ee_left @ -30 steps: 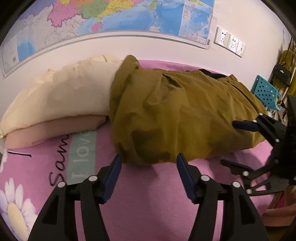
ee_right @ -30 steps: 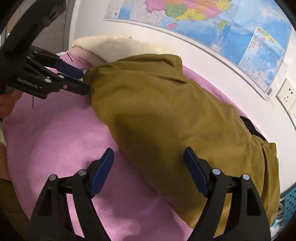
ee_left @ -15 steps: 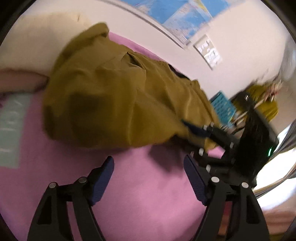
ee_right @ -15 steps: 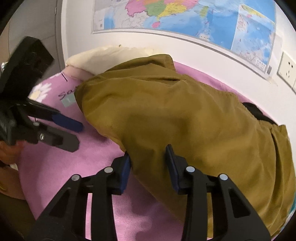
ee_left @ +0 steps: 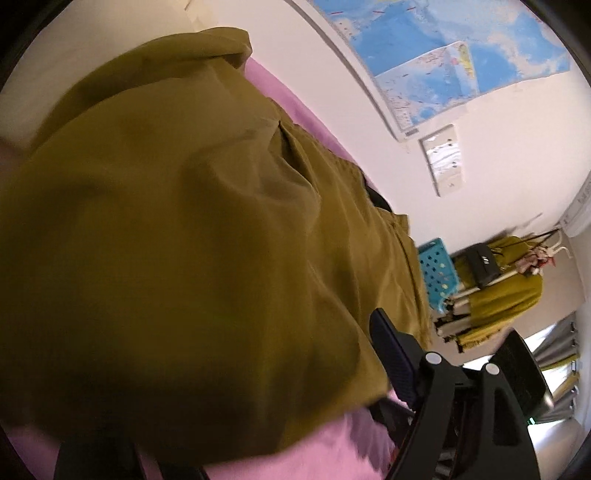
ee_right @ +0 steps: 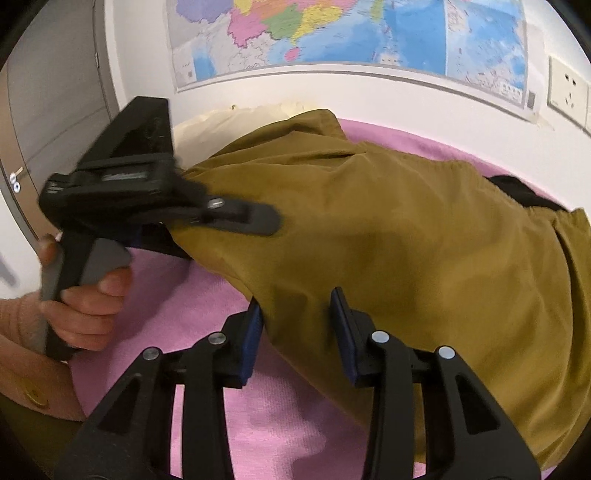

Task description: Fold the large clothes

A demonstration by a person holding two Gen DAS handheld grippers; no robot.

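Note:
A large olive-brown garment (ee_right: 406,240) lies spread on the pink bedspread (ee_right: 295,424). My right gripper (ee_right: 297,310) is shut on a bunched fold at its near edge, with fabric pinched between the blue pads. My left gripper (ee_right: 258,229), held by a hand (ee_right: 85,306), straddles the garment's left end: one finger lies on top and the other is under the cloth. Its jaws are opening with the fabric between them. In the left wrist view the garment (ee_left: 184,240) fills the frame and hides one finger of the left gripper (ee_left: 229,369).
A cream pillow (ee_right: 221,122) sits at the bed's head under a wall map (ee_right: 332,33). Wall sockets (ee_right: 567,88) are to the right. A blue perforated basket (ee_left: 437,269) and a rack of hanging clothes (ee_left: 506,291) stand beyond the bed's foot.
The right gripper's jaws closed on the garment's near edge. The left gripper rolled and pushed in onto the garment's left end, so the cloth now fills its view.

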